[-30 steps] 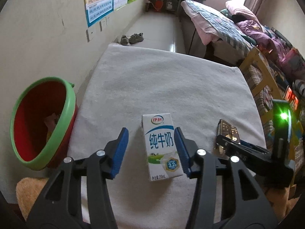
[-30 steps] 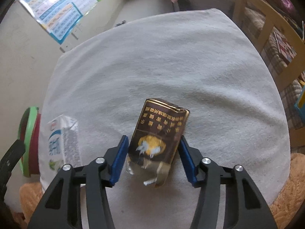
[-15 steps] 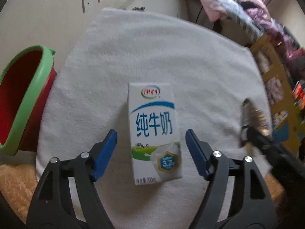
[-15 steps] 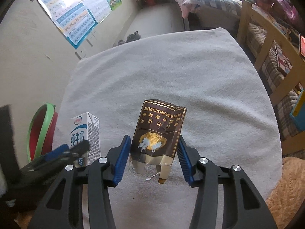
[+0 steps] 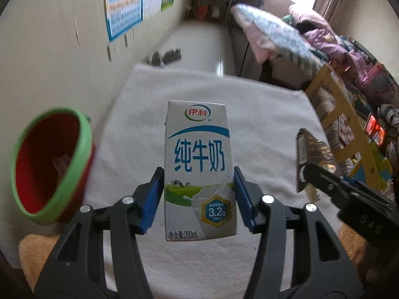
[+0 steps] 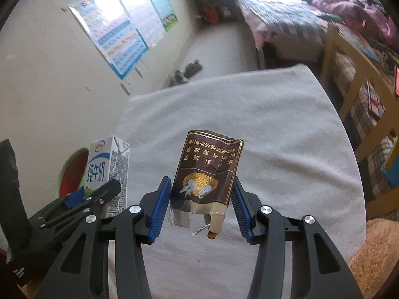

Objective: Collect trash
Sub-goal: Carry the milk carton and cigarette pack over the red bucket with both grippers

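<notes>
Bedroom interior with pale walls, wall posters (image 6: 129, 37) and a bed (image 6: 286, 17) piled with bedding at the far end; a strip of bare floor (image 5: 199, 47) runs between wall and bed, with shoes (image 6: 187, 71) lying on it. Foreground: white towel-covered surface (image 6: 286, 129), its far edge and both far corners fully in view, broad and unoccupied beyond the two held items. Right border: wooden frame (image 5: 349, 129) stands just beside the towel's right edge, limiting room on that side. Left border: red bin with green rim (image 5: 49, 167), standing off the towel's left edge against the wall, mouth tilted toward the camera; something pale lies inside, too blurred to identify. In the right wrist view the bin is mostly hidden behind the milk carton (image 5: 199, 169). Left gripper (image 5: 199, 196): jaws closing, blue pads pressed on the lower sides of the upright white carton, which is lifted clear of the towel. Right gripper (image 6: 201, 203): blue pads clamped on the flanks of a brown cigarette pack (image 6: 207, 172), also raised above the towel, its printing upside down and its lower end torn open with flaps hanging. An orange-brown fuzzy cushion (image 6: 374, 256) is cut off at the lower corners.
</notes>
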Action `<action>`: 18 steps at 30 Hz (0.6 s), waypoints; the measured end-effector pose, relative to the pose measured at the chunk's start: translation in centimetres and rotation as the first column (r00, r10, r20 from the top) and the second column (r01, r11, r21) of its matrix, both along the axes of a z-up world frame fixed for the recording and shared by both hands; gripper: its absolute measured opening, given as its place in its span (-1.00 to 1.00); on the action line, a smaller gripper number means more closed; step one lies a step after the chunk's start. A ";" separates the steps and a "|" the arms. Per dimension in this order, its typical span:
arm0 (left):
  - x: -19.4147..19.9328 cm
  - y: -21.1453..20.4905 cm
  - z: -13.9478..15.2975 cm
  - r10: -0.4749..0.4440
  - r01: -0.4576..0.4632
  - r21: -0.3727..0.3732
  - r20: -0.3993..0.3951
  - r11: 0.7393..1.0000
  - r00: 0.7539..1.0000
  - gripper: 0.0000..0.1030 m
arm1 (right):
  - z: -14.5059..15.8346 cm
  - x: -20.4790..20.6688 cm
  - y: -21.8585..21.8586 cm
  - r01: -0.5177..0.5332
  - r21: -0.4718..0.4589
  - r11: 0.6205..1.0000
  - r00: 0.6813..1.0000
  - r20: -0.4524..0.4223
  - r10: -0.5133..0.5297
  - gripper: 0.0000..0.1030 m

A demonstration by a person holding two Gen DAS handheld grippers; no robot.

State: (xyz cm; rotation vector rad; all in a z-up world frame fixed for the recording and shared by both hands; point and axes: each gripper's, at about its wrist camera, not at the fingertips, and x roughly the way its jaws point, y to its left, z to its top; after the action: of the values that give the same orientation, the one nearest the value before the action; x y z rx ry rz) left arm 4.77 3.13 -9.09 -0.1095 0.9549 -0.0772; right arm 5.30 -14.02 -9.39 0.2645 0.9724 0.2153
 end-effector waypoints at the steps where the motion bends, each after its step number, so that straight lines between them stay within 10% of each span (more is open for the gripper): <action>1: 0.0 0.2 0.4 0.002 -0.002 -0.001 0.013 1.000 1.000 0.02 | 0.5 -0.1 0.3 -0.009 0.001 1.000 1.000 0.012 0.009 -0.08; 18: -2.9 7.0 4.6 0.139 -0.141 0.007 0.145 0.990 0.980 0.02 | 4.9 -0.5 7.7 -0.184 -0.054 0.981 0.974 0.123 0.189 -0.08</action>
State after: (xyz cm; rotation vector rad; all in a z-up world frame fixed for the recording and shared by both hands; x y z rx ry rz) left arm 1.82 10.12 -4.50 -0.1531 0.8008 0.0523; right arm 4.82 -6.29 -4.48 0.1189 0.8741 0.3791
